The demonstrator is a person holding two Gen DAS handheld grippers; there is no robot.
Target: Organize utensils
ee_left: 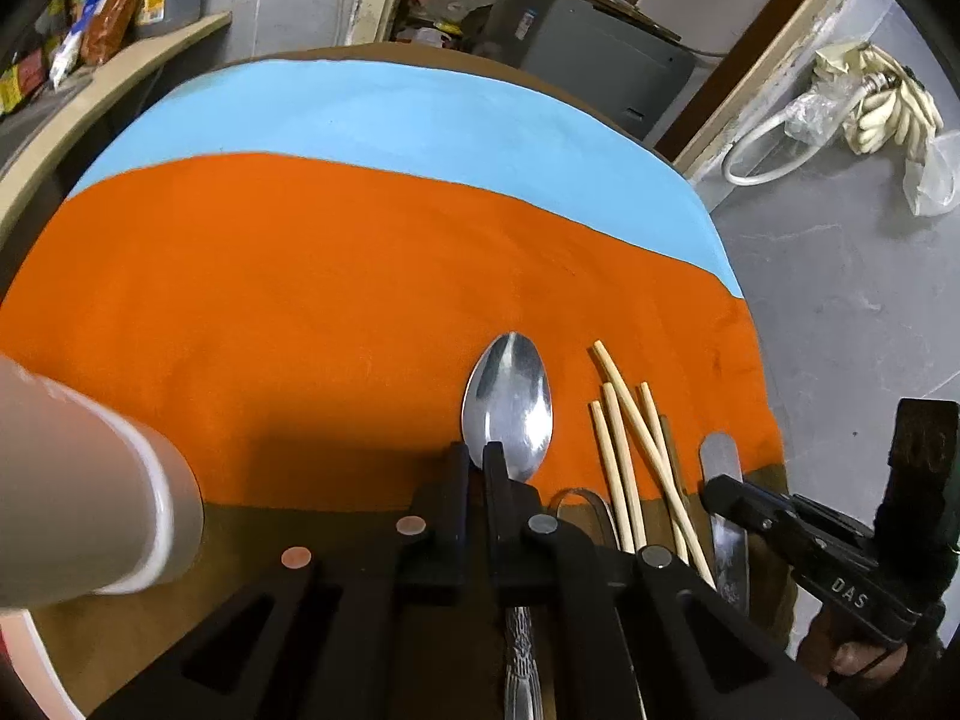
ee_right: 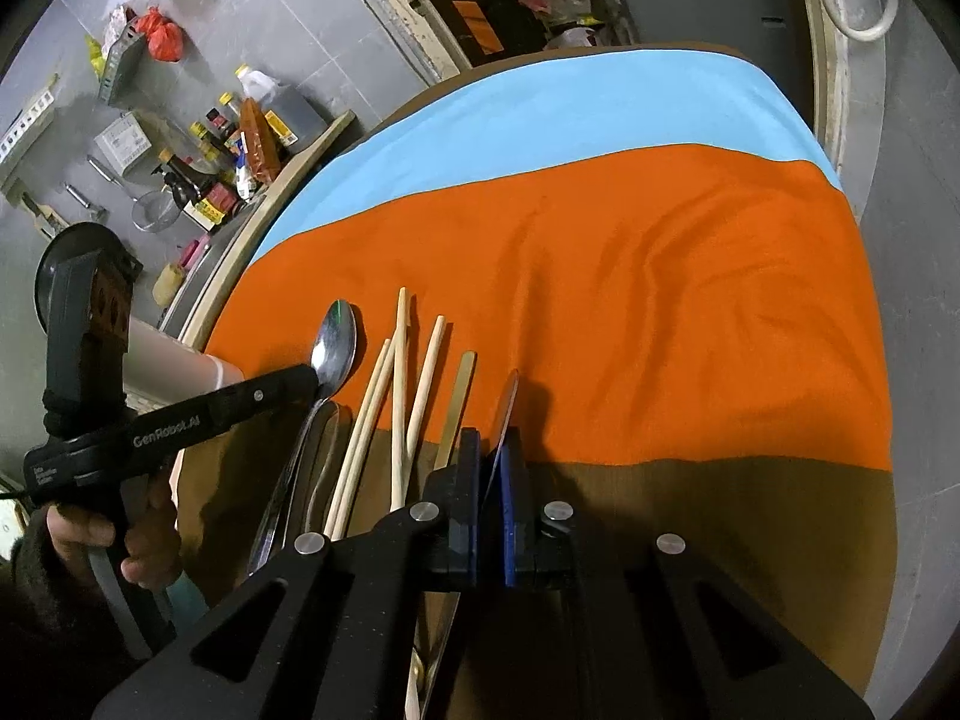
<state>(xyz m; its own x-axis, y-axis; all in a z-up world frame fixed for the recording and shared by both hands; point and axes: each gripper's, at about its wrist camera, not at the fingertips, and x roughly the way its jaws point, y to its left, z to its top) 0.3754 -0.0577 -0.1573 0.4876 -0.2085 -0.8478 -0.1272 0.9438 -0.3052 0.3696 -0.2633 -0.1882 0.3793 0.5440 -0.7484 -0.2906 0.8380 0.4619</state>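
The left gripper (ee_left: 477,468) is closed on the neck of the spoon (ee_left: 509,405); the bowl points straight ahead of its fingers, and the handle runs back under them. The right gripper (ee_right: 492,468) is closed on a thin knife (ee_right: 507,408), held on edge, its blade also pointing ahead. The chopsticks (ee_right: 399,396) lie between the two, parallel.

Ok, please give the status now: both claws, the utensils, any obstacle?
Left claw shut on spoon. Right claw shut on knife. Chopsticks loose between them. White cup lying left, not blocking.
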